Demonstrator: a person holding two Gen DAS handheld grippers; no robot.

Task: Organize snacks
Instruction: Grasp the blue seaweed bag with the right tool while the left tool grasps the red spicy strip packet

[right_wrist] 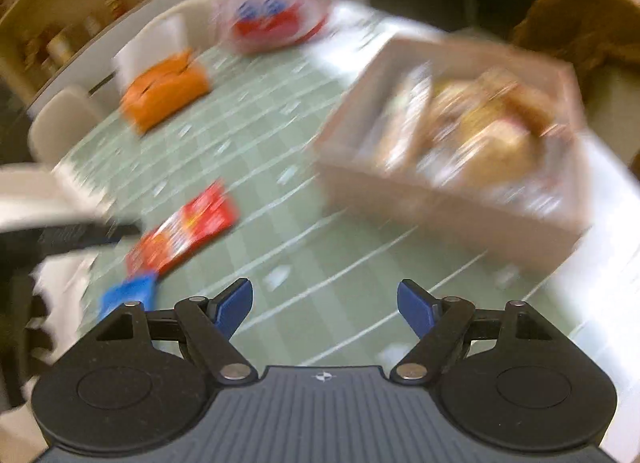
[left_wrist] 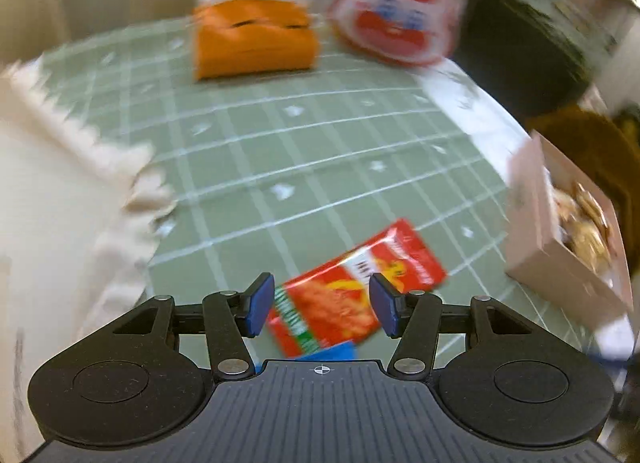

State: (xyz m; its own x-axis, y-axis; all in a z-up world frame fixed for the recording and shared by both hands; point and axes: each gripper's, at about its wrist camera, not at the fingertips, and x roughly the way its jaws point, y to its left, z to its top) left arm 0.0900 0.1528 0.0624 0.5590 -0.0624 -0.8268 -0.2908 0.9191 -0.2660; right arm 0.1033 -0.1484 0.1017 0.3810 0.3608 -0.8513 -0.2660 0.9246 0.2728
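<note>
Red foil marks the snack packet [left_wrist: 356,287] lying flat on the green-checked bench [left_wrist: 280,151], seen between the spread jaws of the left hand-held gripper [left_wrist: 322,305] — not yet pinched. It looks light, thin, crinkly and slippery; an edge pinch seems best. The right hand-held gripper [right_wrist: 324,307] hangs apart and empty near the snack box [right_wrist: 440,199].

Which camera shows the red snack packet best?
The left wrist view: the red snack packet lies close, between the open fingers, its print partly visible. The right wrist view shows the same packet farther off at the left, smaller and blurred.
</note>
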